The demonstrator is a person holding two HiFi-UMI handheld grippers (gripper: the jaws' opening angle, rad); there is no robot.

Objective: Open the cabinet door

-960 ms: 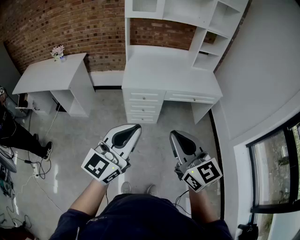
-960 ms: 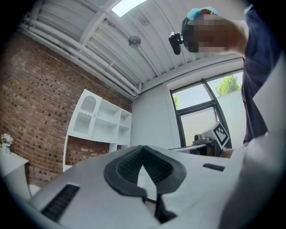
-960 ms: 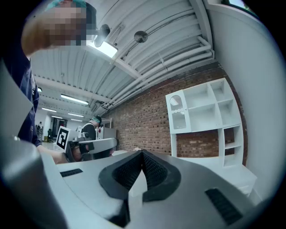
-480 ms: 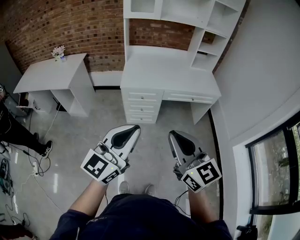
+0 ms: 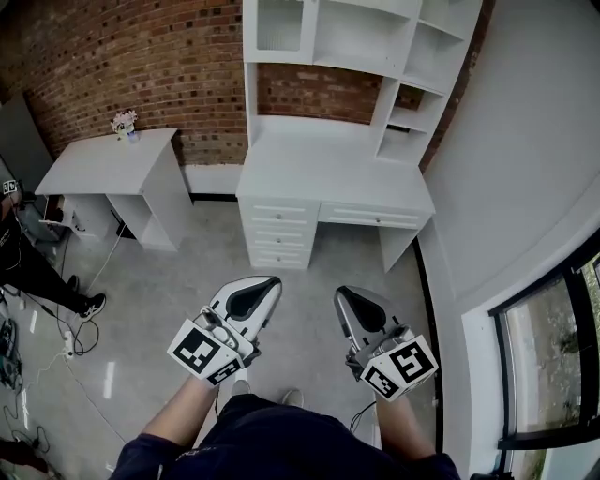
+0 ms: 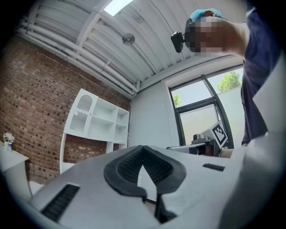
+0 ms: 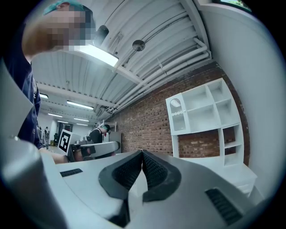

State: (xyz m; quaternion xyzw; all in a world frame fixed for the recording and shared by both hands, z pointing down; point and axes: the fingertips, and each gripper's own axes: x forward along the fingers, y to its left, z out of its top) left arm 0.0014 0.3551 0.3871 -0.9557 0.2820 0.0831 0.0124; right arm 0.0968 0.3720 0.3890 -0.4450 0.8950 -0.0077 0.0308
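Observation:
The white desk hutch (image 5: 361, 42) stands against the brick wall. Its cabinet door (image 5: 278, 23), a white frame with a pale panel, is at the hutch's upper left and looks closed; it also shows in the left gripper view (image 6: 82, 114) and the right gripper view (image 7: 177, 116). My left gripper (image 5: 272, 279) and right gripper (image 5: 339, 292) are held side by side over the floor, well short of the desk. Both point toward it with jaws shut and nothing between them. The shut pads meet in the left gripper (image 6: 143, 146) and the right gripper (image 7: 142, 152).
A white desk (image 5: 328, 169) with drawers (image 5: 277, 234) stands under the hutch. A smaller white table (image 5: 112, 159) with a flower vase (image 5: 125, 122) is at the left. Another person (image 5: 28, 267) and floor cables (image 5: 56, 337) are at far left. A window (image 5: 553, 366) is at the right.
The desk and hutch now sit lower in the head view, with more of the upper shelves showing. Both grippers stay shut and side by side, slightly lower in the picture.

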